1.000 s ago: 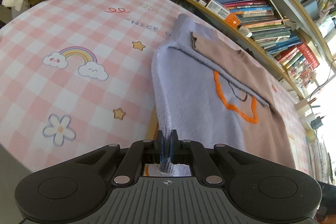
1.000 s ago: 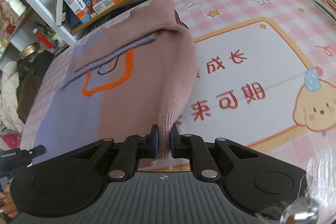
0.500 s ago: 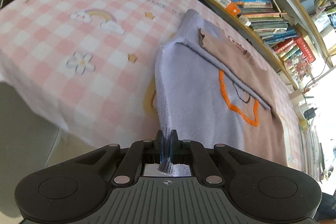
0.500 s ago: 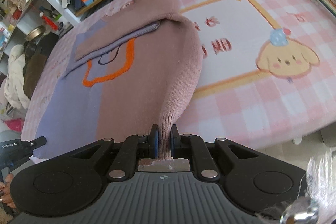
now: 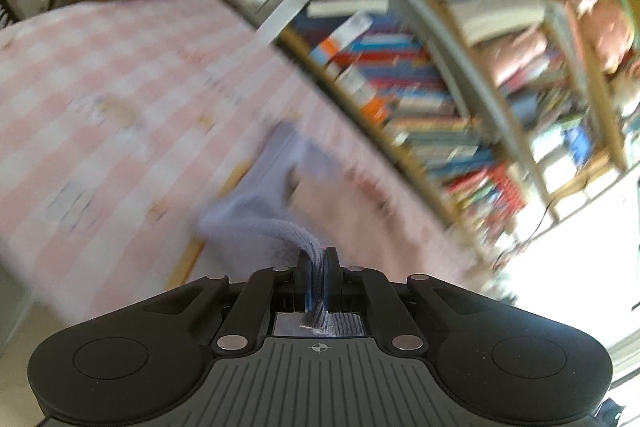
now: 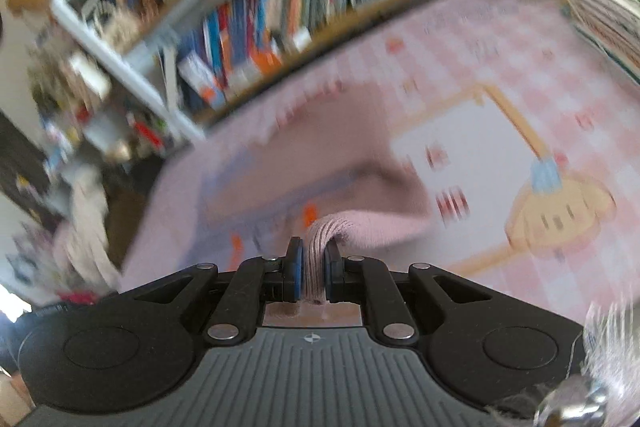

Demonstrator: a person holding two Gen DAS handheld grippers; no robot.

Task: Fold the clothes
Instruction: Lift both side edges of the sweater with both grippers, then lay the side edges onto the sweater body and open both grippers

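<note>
Nearest to me, my left gripper (image 5: 316, 267) is clamped on the lilac hem of the sweater (image 5: 260, 223), the ribbed edge pinched flat between the blue pads and poking out behind them. My right gripper (image 6: 313, 265) is closed the same way on the pink hem of the same sweater (image 6: 360, 223), a thick fold of knit squeezed between its pads.

What has just changed is the pace. Both views are smeared with motion, where half a second ago they were sharp. Then the garment stretched away from each gripper as a long flat panel, with the orange outline on its front in plain sight. Now the cloth humps up right in front of the fingers and drops away steeply behind, so I see only a short bunched length of it. I judge that I am swinging the bottom edge up and over toward the collar, the main fold of the task, with the far part of the sweater on the pink checked tablecloth (image 5: 100, 99).

Further out, the views have tipped upward. The bookshelf (image 5: 440, 75) fills far more of the left picture than before, and the books in the right view sit lower and closer. The cartoon print on the tablecloth (image 6: 560, 211) is now beside the pink fold rather than well to its right.
</note>
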